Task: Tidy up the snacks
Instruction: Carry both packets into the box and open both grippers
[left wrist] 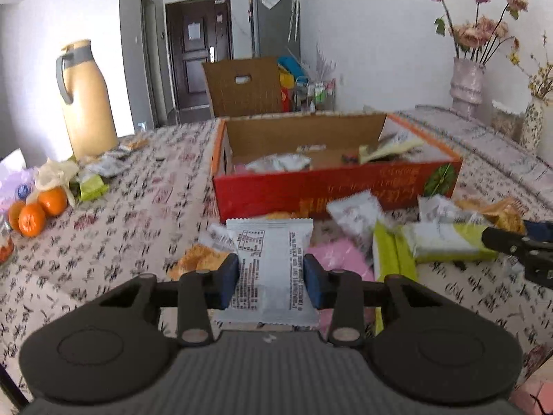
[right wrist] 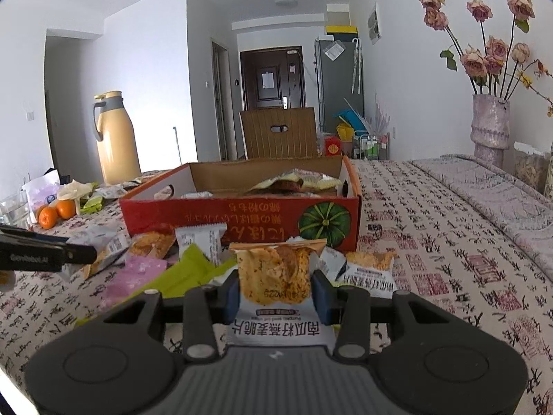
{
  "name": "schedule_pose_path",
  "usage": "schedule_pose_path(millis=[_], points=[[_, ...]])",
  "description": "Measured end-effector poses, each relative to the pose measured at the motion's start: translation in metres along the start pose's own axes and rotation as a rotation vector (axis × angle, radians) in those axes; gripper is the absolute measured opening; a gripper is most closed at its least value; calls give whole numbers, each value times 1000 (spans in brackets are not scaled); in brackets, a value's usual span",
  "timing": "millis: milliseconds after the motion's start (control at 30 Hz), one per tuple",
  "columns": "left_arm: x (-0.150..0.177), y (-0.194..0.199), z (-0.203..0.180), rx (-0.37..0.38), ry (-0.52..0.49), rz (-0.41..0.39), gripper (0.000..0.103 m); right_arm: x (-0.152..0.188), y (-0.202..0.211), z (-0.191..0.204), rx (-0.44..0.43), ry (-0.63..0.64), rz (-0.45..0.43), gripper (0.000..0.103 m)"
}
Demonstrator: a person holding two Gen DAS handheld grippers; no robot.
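Note:
My left gripper [left wrist: 271, 282] is shut on a white snack packet [left wrist: 273, 269] with printed text, held above the tablecloth in front of the red cardboard box [left wrist: 311, 193]. In the right wrist view my right gripper [right wrist: 276, 294] is shut on an oat crisp packet [right wrist: 276, 276] with an orange picture, short of the same red box [right wrist: 214, 212]. Several packets lie inside the box. A loose pile of snacks sits before it: a green pack [left wrist: 446, 242], a pink one [left wrist: 338, 256] and white ones [right wrist: 198, 238]. The right gripper's tip [left wrist: 518, 245] shows at the right edge of the left view.
A yellow thermos jug [left wrist: 86, 103] stands at the table's far left, with oranges [left wrist: 38, 212] and wrappers beside it. A vase of dried roses [right wrist: 490, 124] stands at the far right. A wooden chair back [left wrist: 243, 86] rises behind the box. Patterned cloth covers the table [right wrist: 432, 242].

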State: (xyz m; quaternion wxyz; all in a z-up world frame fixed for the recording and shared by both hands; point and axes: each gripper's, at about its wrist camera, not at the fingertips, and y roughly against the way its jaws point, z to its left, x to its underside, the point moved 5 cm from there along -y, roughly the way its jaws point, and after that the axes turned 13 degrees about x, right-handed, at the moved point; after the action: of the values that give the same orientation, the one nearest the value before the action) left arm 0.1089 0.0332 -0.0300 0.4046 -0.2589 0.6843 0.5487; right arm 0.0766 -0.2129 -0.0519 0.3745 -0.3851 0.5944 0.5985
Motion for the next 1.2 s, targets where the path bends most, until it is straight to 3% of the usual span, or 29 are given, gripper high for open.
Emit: schedule_pose_path(millis=[600, 1200], points=[[-75, -16, -18, 8, -3, -149, 41, -69, -29, 7, -4, 1, -132, 41], [-139, -75, -5, -42, 30, -179, 41, -138, -103, 38, -14, 36, -174, 41]])
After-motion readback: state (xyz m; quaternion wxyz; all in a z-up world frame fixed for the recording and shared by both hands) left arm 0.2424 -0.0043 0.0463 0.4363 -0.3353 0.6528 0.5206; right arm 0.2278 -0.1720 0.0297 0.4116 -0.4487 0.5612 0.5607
